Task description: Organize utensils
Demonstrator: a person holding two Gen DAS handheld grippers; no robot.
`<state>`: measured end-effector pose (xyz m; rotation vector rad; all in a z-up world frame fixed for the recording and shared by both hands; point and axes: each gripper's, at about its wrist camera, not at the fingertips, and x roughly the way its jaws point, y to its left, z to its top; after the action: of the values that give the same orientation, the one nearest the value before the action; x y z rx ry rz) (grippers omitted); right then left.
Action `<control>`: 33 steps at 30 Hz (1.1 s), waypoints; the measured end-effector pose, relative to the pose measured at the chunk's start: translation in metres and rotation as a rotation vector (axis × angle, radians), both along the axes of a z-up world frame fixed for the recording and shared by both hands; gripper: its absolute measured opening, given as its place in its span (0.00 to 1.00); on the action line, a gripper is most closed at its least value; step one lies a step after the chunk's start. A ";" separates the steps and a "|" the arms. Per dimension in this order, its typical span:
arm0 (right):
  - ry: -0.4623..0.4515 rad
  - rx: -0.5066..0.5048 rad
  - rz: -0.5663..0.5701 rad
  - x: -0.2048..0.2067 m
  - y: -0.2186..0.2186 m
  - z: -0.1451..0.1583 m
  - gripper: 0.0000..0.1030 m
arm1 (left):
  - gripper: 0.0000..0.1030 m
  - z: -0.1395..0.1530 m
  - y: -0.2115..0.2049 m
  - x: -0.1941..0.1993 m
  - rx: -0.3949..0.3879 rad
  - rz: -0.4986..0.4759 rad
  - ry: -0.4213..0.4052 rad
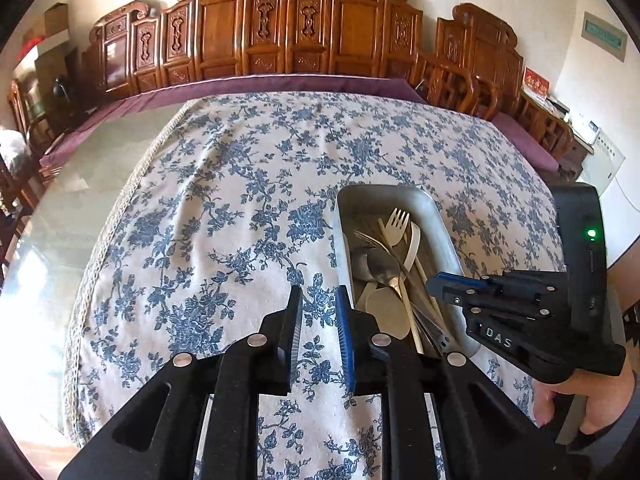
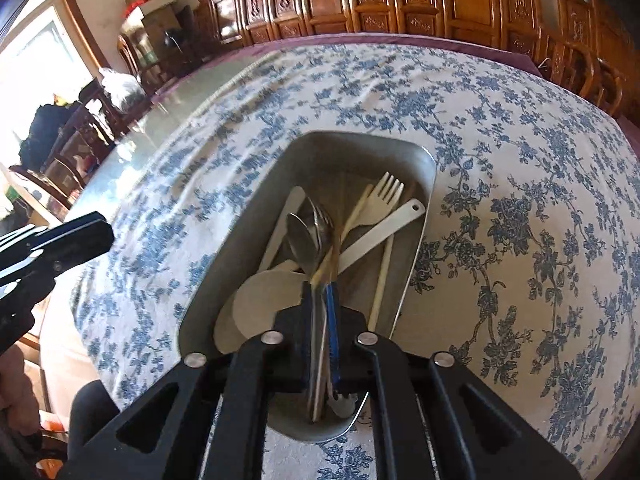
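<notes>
Metal tray (image 2: 416, 160) sits on the floral tablecloth (image 2: 520, 160), long axis running away from both cameras. Utensils lie lengthwise inside: white fork (image 2: 386, 196) tines at the far end, steel spoon (image 2: 304, 240) bowl likewise. Right gripper (image 2: 320, 292) hangs over the near end, jaws narrowly parted around utensil handles (grip uncertain). Left gripper (image 1: 320, 300) beside the tray, jaws parted, empty.

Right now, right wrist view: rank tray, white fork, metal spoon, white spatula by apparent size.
1. tray
2. white spatula
3. metal spoon and white fork: both partly hidden, too close to rank.
</notes>
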<state>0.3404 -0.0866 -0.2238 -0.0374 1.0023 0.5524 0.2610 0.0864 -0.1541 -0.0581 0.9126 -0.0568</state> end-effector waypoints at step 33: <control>-0.514 0.029 -0.293 -0.191 -0.153 0.192 0.98 | 0.93 0.133 -0.073 -0.128 -0.001 -0.020 -0.300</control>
<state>0.1491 -0.2395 -0.0314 -0.0054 0.4853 0.2650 0.1331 0.0135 -0.0209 -0.0400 0.6132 -0.0821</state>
